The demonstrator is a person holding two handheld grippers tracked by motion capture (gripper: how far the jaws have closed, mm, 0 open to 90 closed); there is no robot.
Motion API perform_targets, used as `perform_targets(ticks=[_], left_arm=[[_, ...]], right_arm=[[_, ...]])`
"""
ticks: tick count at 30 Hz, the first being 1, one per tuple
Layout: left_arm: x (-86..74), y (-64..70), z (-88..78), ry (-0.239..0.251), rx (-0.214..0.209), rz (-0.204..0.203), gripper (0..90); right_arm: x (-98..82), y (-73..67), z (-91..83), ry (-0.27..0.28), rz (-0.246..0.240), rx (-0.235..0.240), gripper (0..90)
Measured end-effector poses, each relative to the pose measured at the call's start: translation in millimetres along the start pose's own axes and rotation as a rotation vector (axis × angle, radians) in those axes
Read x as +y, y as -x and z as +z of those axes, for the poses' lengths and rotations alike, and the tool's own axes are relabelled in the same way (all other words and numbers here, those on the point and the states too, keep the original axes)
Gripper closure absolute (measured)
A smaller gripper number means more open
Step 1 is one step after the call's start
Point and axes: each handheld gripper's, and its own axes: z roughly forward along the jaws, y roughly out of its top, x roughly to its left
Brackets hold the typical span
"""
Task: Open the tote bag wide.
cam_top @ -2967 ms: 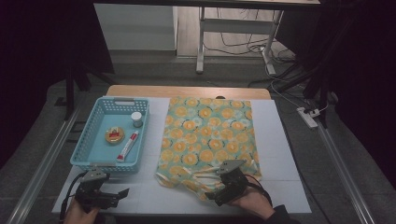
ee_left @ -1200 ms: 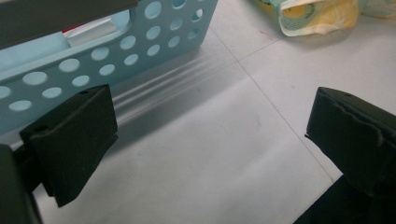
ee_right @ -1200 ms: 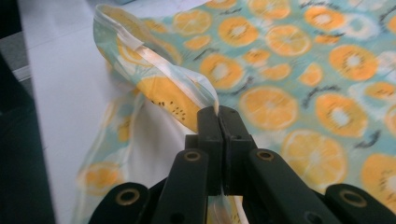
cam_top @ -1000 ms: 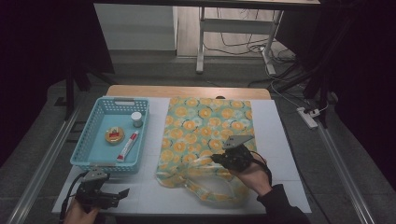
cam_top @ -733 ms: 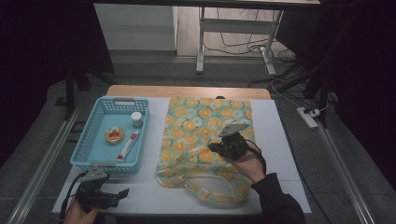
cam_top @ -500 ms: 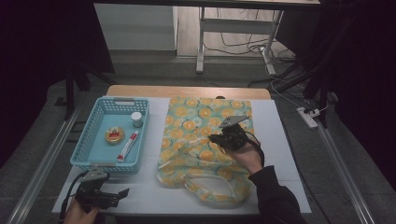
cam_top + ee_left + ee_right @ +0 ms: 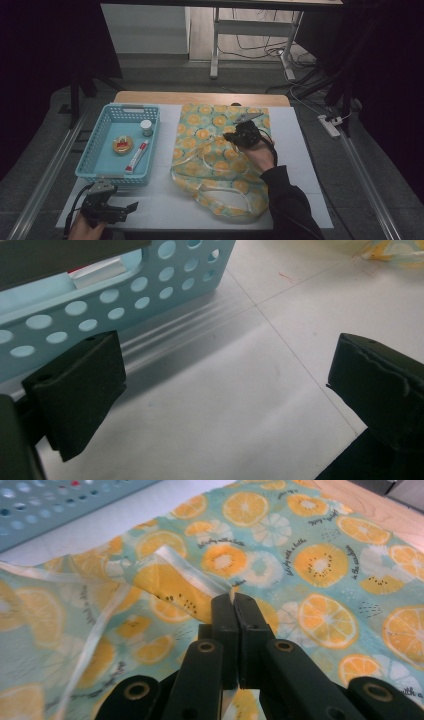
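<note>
Right gripper [image 7: 235,144] clamped shut on a white strap [image 7: 190,575] of the fruit-print bag [image 7: 220,150], spread on the table right of the basket [image 7: 120,145]. Best lifted slowly, strap kept taut, cloth unbunched. Left gripper [image 7: 225,390] resting open by the basket, empty.

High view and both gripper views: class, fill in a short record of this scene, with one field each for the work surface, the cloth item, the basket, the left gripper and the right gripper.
Surface: white table top
Cloth item: citrus-print fabric bag, lying flat, white strap handles loose
Basket: light blue perforated basket, left of the bag, holding a small jar, a round orange item and a tube
Left gripper: jaws open, near the basket's front wall, nothing between them
Right gripper: jaws shut on the bag's edge, fabric lifted
</note>
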Motion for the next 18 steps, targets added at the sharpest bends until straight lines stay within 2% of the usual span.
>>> perform_targets(ticks=[3,6,11,15,18], left_arm=[[0.0,0.0,0.0,-0.001,0.0,0.0,2.3],[0.0,-0.1,0.1,-0.001,0.0,0.0,2.4],[-0.1,-0.1,-0.1,0.0,-0.002,0.001,2.4],[0.0,0.1,0.0,0.0,-0.002,0.007,2.4],[0.0,0.1,0.1,0.0,-0.003,0.007,2.5]], right_arm=[[-1.0,5.9,14.2,-0.02,-0.004,-0.01,89.0],[-2.4,7.4,21.0,-0.032,0.0,-0.011,89.0],[-16.6,10.6,45.0,-0.107,-0.004,-0.023,88.9],[-24.0,11.1,53.1,-0.144,-0.012,-0.029,88.4],[-25.3,11.5,53.7,-0.14,-0.011,-0.029,87.9]])
